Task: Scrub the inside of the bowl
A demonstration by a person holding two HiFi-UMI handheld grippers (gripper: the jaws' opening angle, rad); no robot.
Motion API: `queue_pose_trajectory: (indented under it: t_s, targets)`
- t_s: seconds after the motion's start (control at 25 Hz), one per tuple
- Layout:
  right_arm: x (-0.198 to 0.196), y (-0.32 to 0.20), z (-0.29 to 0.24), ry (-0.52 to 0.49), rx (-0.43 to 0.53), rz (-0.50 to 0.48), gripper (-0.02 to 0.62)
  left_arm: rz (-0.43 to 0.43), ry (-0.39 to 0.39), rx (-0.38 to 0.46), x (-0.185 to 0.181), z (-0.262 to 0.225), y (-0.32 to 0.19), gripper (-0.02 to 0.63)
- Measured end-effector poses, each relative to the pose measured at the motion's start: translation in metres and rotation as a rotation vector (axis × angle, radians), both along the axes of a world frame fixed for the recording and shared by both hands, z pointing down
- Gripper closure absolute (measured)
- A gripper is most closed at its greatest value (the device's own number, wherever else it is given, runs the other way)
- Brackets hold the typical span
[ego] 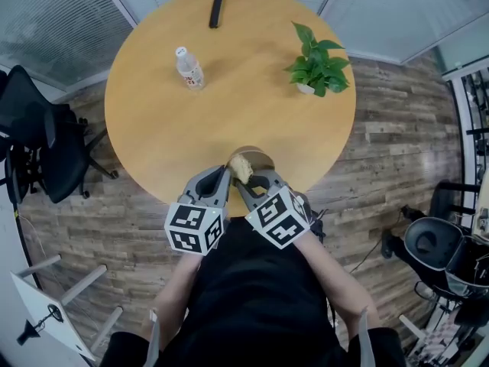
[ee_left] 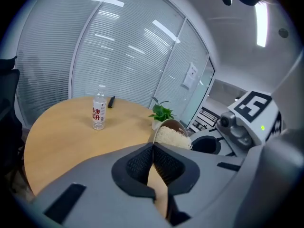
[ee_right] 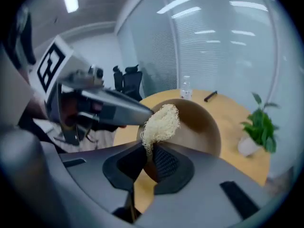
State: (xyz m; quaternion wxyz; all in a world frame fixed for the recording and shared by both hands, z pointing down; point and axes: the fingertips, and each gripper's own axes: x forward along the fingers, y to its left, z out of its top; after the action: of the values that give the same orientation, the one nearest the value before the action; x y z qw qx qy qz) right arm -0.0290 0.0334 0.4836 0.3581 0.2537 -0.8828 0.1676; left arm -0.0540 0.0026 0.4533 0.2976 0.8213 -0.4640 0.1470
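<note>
A brown bowl (ego: 258,157) sits tilted at the near edge of the round wooden table (ego: 153,121). My left gripper (ego: 223,177) is shut on the bowl's rim; in the left gripper view the thin rim (ee_left: 154,161) runs between the jaws of this gripper (ee_left: 153,169). A pale, fibrous scrubber (ego: 241,168) is clamped in my shut right gripper (ego: 249,183). In the right gripper view the scrubber (ee_right: 161,122) rests against the inside of the bowl (ee_right: 199,125), just beyond that gripper (ee_right: 149,156). The two grippers are close together over the bowl.
A water bottle (ego: 189,67), a potted plant (ego: 317,67) and a black bar-shaped object (ego: 218,6) stand farther back on the table. Office chairs stand on the floor at the left (ego: 38,136) and right (ego: 432,243). Glass walls with blinds surround the room.
</note>
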Motion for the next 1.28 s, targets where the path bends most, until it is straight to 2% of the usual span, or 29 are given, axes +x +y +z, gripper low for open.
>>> queue_pose_trajectory:
  t_s: [0.12,0.28,0.36,0.48,0.56,0.64,0.76,0.84,0.92,1.16,1.28]
  targets:
    - [0.002,0.006,0.011,0.229,0.208,-0.185,0.555,0.011,-0.020,-0.012,-0.001,0.001,0.000,0.592]
    - [0.015,0.010,0.031,0.516,0.418,-0.430,0.555,0.028,-0.065,-0.033,-0.001,0.007,0.002,0.592]
    - [0.019,0.006,0.032,0.625,0.542,-0.521,0.555,0.043,-0.095,-0.048,0.000,0.011,0.004,0.592]
    - [0.020,0.005,0.033,0.694,0.688,-0.638,0.555,0.049,-0.136,-0.081,-0.001,0.019,0.004,0.591]
    - [0.024,0.008,0.034,0.744,0.781,-0.771,0.555,0.054,-0.149,-0.099,-0.004,0.021,0.002,0.592]
    - [0.025,0.002,0.025,0.794,0.912,-0.876,0.555,0.068,-0.163,-0.111,-0.006,0.022,0.001,0.592]
    - [0.024,-0.014,0.007,0.842,1.048,-0.909,0.555,0.089,-0.184,-0.116,-0.005,0.023,0.002,0.594]
    - [0.026,-0.025,0.004,0.852,1.032,-0.884,0.555,0.081,-0.173,-0.103,-0.004,0.018,0.000,0.594]
    - [0.027,-0.027,0.008,0.841,0.968,-0.847,0.555,0.058,-0.171,-0.077,-0.004,0.013,-0.005,0.594]
    - [0.021,-0.022,0.017,0.716,0.749,-0.648,0.555,-0.001,-0.155,-0.010,-0.010,0.000,-0.013,0.592]
    - [0.019,-0.013,0.024,0.603,0.538,-0.558,0.555,-0.011,-0.154,0.000,-0.011,0.000,-0.016,0.592]
